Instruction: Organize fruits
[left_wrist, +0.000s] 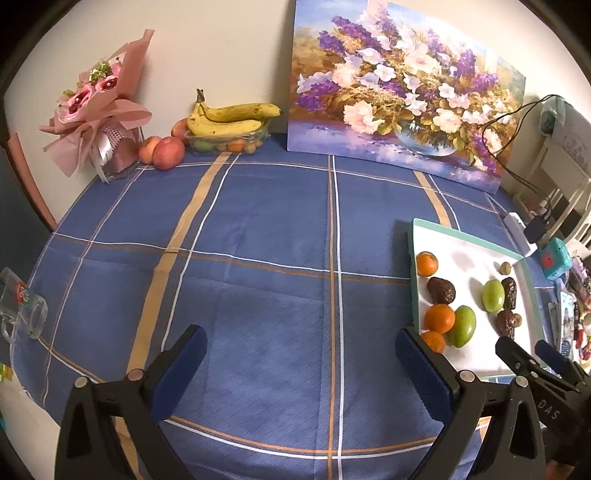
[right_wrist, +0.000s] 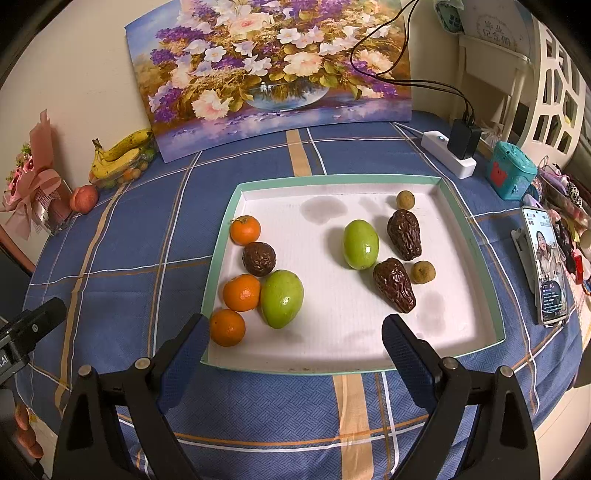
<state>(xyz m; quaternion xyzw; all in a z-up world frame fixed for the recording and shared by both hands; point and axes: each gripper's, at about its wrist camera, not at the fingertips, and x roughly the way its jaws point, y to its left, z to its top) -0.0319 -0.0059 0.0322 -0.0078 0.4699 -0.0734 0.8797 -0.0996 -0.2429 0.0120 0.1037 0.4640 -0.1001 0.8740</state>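
Broadly, a blue checked cloth covers the table, with a flower painting leaning on the wall at twelve o'clock in the left wrist view. At ten o'clock from the tray in the right wrist view sit bananas over a clear box of small fruit, an apple beside them. A white tray with a green rim holds the fruit to sort. Along its nine o'clock side: three oranges, a green mango touching the middle one, and a round brown fruit between the upper two oranges. Toward three o'clock lie a second mango, two wrinkled dates and two small longans (one touching nothing, near the far rim). The right gripper hovers at the tray's six o'clock edge, fingers wide and empty. The left gripper hangs over bare cloth, also spread wide, its right finger just beside the tray's corner.
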